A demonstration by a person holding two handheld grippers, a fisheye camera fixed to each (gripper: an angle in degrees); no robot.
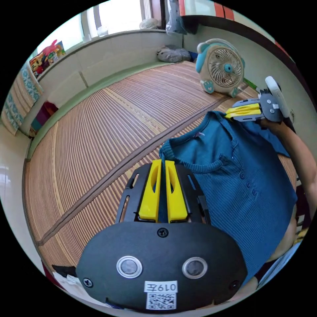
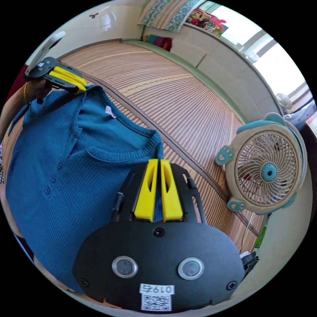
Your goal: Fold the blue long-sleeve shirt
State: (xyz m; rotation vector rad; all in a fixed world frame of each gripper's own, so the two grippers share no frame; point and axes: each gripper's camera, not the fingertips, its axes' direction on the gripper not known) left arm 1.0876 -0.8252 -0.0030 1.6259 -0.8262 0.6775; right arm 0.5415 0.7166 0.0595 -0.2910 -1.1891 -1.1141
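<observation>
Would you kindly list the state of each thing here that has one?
Blue shirt: held up, unfolded, hanging, placket buttons closed.
Left gripper: shut on the shirt's shoulder.
Right gripper: shut on the other shoulder.
Fan: upright on the mat; running or not, cannot tell.

A room of a home, with a sleeping platform covered by a striped bamboo mat (image 1: 109,132) whose far edge meets a low pale ledge (image 1: 109,56) under bright windows (image 2: 280,66). A small animal-shaped table fan (image 2: 267,171) stands at the mat's edge by the wall; folded patterned bedding (image 1: 19,99) and a colourful toy (image 1: 48,54) sit near the far corner.
</observation>
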